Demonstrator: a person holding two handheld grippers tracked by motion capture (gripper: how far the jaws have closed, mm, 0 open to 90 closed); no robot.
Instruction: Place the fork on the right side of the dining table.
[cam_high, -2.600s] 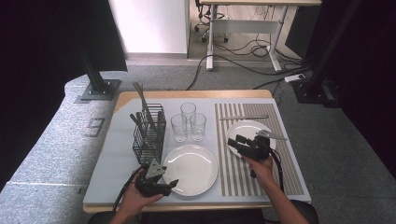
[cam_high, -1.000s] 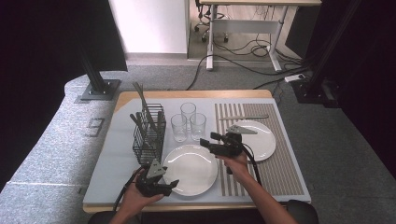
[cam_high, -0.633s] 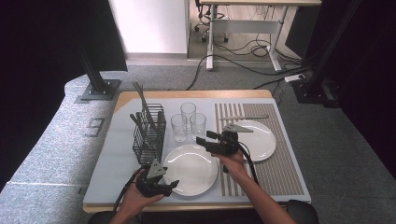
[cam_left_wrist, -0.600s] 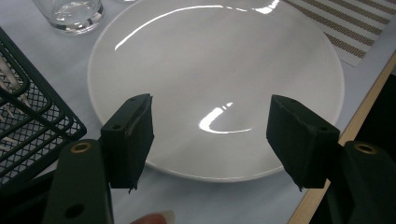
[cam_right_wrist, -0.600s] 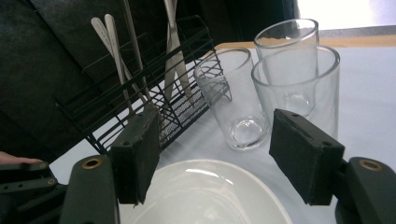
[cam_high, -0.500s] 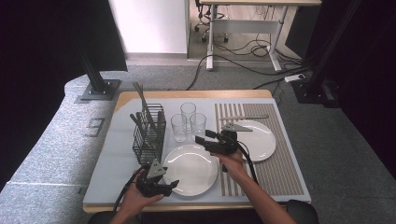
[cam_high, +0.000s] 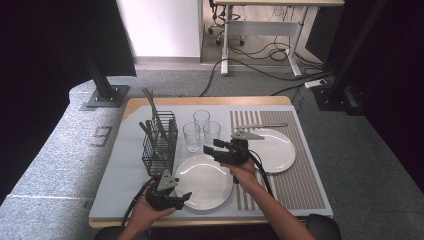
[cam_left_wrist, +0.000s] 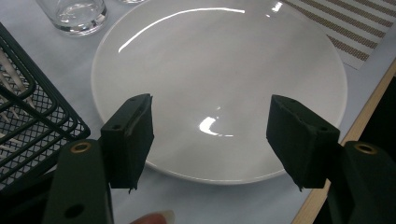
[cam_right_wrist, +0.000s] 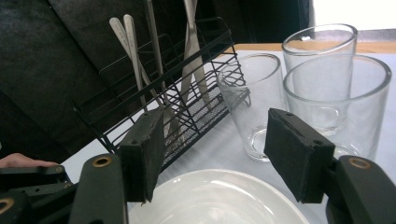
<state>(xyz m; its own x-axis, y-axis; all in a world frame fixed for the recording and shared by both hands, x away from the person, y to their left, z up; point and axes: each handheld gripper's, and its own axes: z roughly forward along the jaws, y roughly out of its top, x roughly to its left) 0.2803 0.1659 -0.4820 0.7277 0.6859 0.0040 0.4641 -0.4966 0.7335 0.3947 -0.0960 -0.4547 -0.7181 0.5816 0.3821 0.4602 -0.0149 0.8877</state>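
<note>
With its jaws just narrowing on nothing, the right tool (cam_high: 216, 151) should centre on the nearest clear drinking glass (cam_right_wrist: 252, 102), standing right of the black wire cutlery basket (cam_high: 159, 142), before closing gently.

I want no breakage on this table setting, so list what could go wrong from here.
1. The right hand-held gripper hangs open over the near plate, aimed toward the three glasses. They stand bunched together, so jaws reaching for one could knock its neighbour over.
2. The wire cutlery basket stands right beside the glasses; a sideways swing could catch its mesh or the utensil handles.
3. The left hand-held gripper hovers open at the plate's near rim, close to the table edge; a nudge might slide the plate.
</note>
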